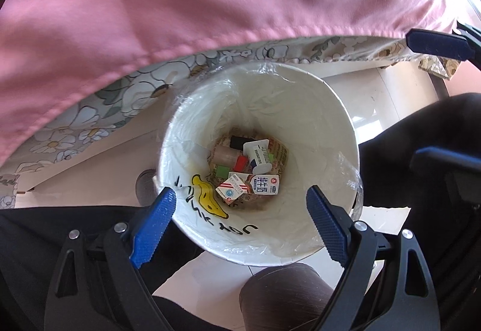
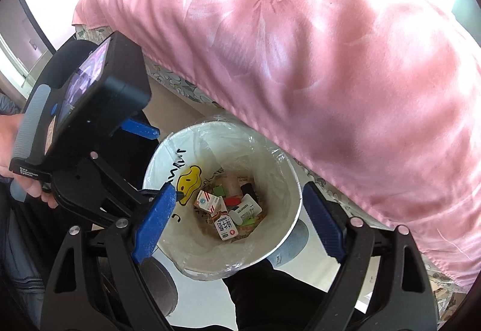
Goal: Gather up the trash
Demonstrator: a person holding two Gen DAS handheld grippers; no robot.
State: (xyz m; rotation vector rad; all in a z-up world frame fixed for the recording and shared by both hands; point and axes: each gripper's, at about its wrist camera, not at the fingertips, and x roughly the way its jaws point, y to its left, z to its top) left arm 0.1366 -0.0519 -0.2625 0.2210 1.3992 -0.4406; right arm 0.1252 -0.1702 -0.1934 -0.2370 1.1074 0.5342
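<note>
Both grippers, the left gripper (image 1: 240, 208) and the right gripper (image 2: 237, 223), hang wide apart and hold nothing. The trash (image 1: 249, 168) lies at the bottom of the white bin (image 1: 336, 126), on the floor by the bed's edge. A low gripper could bump the rim and tip the bin over.

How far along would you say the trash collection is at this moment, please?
Done: the white plastic-lined bin beside the pink bedspread already holds small cartons and a white bottle. In hand: nothing; the left gripper and right gripper are open and empty. Left: no loose trash shows.
</note>
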